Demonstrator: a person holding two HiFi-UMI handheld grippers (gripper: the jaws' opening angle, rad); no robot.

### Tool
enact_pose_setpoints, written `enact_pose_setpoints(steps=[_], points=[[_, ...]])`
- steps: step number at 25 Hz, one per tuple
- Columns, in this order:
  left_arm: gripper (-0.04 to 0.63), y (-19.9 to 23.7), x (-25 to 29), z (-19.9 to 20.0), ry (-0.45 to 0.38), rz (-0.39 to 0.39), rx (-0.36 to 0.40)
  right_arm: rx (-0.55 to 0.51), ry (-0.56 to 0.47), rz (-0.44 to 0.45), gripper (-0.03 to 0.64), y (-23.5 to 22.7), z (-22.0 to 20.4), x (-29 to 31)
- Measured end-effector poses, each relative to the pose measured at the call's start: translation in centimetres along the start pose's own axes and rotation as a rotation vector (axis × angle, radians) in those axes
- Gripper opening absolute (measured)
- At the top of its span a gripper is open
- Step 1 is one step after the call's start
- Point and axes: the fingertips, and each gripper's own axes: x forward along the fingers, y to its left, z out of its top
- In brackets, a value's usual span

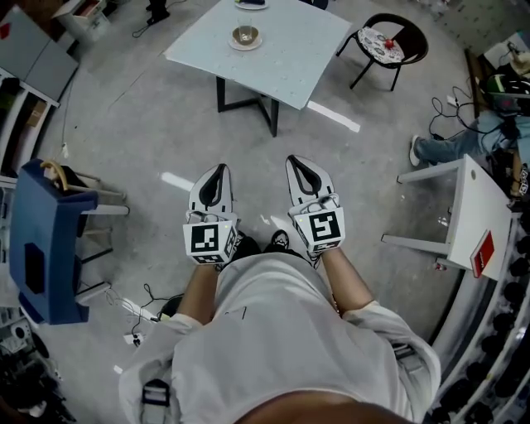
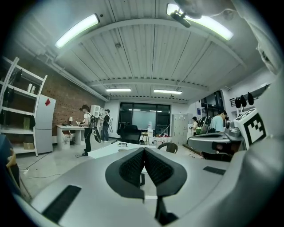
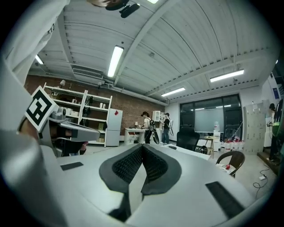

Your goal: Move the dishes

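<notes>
A small bowl on a saucer (image 1: 245, 36) stands on the pale square table (image 1: 290, 58) some way ahead of me. A second dish (image 1: 251, 3) is cut off by the frame's top edge. Both grippers are held side by side in front of my body, well short of the table and near level. My left gripper (image 1: 219, 171) (image 2: 144, 150) is shut with nothing between its pads. My right gripper (image 1: 298, 162) (image 3: 142, 146) is also shut and holds nothing. In the left gripper view the table (image 2: 111, 149) shows just beyond the jaw tips.
A black round chair (image 1: 389, 41) stands right of the table. A blue chair (image 1: 45, 240) is close on my left and a white table (image 1: 464, 207) on my right. A seated person's legs (image 1: 447, 147) show at right. Two people (image 2: 95, 126) stand far back near a fridge (image 2: 43, 124).
</notes>
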Motion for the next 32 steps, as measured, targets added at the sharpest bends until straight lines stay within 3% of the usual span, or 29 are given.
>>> enact_pose_setpoints(steps=[7,10,21,27,32], points=[[0.018,2.1,0.0,-0.7,0.005,-0.022,-0.02,0.005,0.038,0.0,0.016,0.8,-1.2,1.0],[0.018,3.9,-0.1,-0.7,0.001,-0.031,-0.024,0.013,0.048,-0.004,0.055,1.9,-1.1,2.2],[0.018,11.5,0.1,-1.5,0.011,-0.046,-0.046,0.051,0.074,-0.032,0.094,4.9,-1.4,8.4],[0.018,14.3,4.8,-1.8,0.014,-0.04,-0.062,0.05,0.074,-0.033,0.1,2.8,-1.5,13.4],[0.018,16.2,11.8,-1.9,0.028,-0.046,-0.043,0.058,0.064,-0.028,0.104,-1.6,-1.8,19.9]])
